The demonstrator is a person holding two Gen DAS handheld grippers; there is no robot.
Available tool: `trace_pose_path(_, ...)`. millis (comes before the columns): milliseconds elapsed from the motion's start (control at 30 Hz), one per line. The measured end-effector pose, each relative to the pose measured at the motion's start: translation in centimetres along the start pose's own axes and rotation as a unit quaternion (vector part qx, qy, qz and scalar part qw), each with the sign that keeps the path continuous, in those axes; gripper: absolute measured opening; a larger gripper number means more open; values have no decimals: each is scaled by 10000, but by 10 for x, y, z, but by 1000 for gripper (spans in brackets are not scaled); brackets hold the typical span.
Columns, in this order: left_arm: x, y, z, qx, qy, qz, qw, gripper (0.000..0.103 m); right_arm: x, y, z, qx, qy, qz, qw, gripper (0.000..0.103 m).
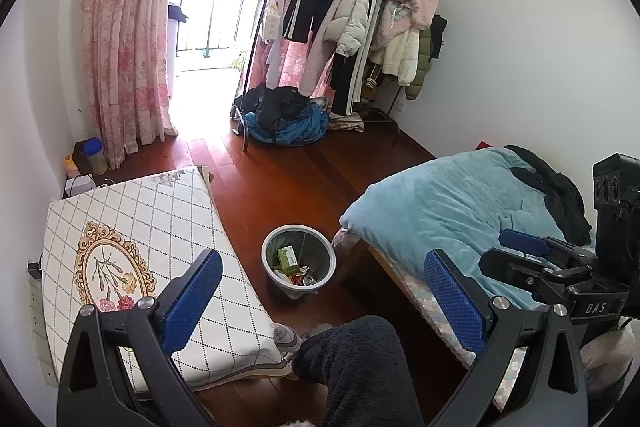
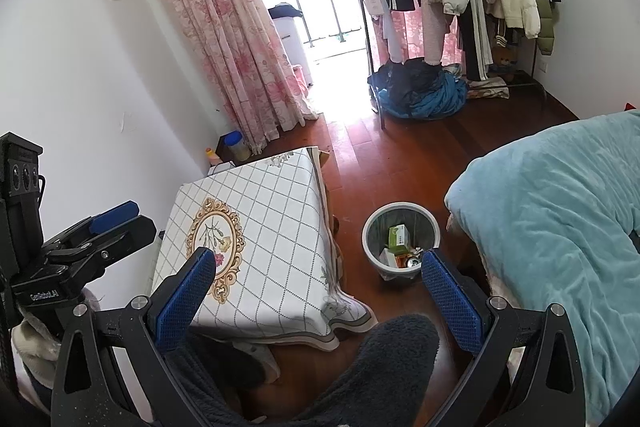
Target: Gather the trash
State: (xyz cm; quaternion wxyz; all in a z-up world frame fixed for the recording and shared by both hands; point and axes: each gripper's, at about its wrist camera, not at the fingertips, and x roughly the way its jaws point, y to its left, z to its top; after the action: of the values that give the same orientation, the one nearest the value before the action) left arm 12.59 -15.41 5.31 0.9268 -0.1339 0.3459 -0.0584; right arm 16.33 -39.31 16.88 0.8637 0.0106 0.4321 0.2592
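Blue-padded fingers of the left gripper (image 1: 322,291) stand spread wide with nothing between them; the right gripper (image 2: 318,291) is spread just as wide and equally bare. Ahead of both grippers, on the red-brown wooden floor (image 1: 280,179), stands a grey trash bin (image 1: 298,261) (image 2: 401,241); it sits between the cloth-covered table (image 1: 160,227) (image 2: 260,227) to its left and the bed with a teal blanket (image 1: 440,207) (image 2: 552,227) to its right. Inside the bin lie a green box (image 1: 288,255) (image 2: 397,235), a can (image 1: 309,280) and other scraps too small to tell. Below the fingers shows a knee in dark fleece (image 1: 360,367) (image 2: 380,379). Far ahead, a clothes rack (image 1: 360,7) hangs full of coats beside pink floral curtains (image 1: 124,47), with a heap of blue and black clothing (image 1: 286,121) at its foot.
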Motion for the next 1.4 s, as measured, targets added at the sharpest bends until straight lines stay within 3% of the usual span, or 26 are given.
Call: trace_pose_path(1400,-4,-9,2,55,-20,-158,9999,103,-12,-2,10,-50,17,10,10000,103)
